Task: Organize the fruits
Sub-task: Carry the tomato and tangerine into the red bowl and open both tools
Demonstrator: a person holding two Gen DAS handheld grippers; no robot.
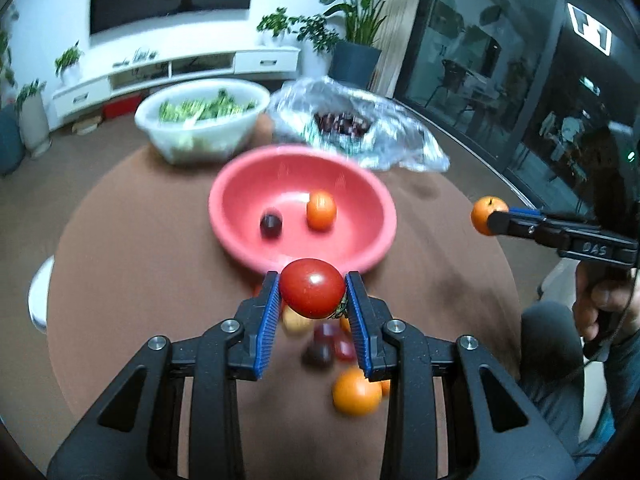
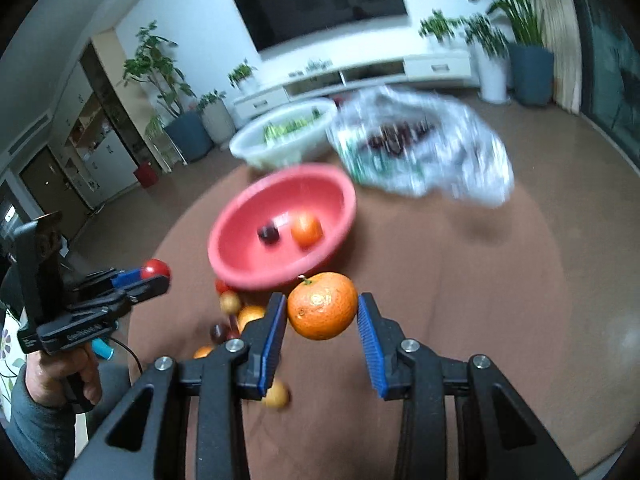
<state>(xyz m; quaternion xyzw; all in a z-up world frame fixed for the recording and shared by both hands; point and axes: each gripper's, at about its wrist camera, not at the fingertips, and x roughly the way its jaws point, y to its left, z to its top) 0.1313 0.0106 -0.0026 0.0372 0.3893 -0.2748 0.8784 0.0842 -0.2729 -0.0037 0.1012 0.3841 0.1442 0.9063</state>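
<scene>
- A round brown table [image 1: 440, 280] is filling both views, its curved edge dropping away to the floor on every side; a good stretch of bare top is lying open on its right half.
- A crinkled plastic bag [image 1: 360, 120] and a white bowl [image 1: 200, 128] of greens are sitting at the far edge, close behind the pink bowl and hemming in any overshoot.
- The pink bowl [image 1: 304, 208] is waiting mid-table, already holding one orange and one dark fruit, with plenty of floor still showing inside.
- A loose pile of fruit [image 1: 340, 360] is lying on the table just before the bowl's near rim, under the left gripper.
- The right gripper [image 2: 322, 308] is carrying an orange [image 2: 322, 306] above the near rim; its left pad is touching the fruit, while the right pad appears a hair off it, so the grip looks light.
- The left gripper [image 1: 312, 292] is clamping a tomato [image 1: 312, 288] firmly between both pads, also just short of the rim.
- Judged from here, both fruits want lifting clear over the rim and releasing low, one at a time, so that neither bounces out nor the tools collide.
</scene>
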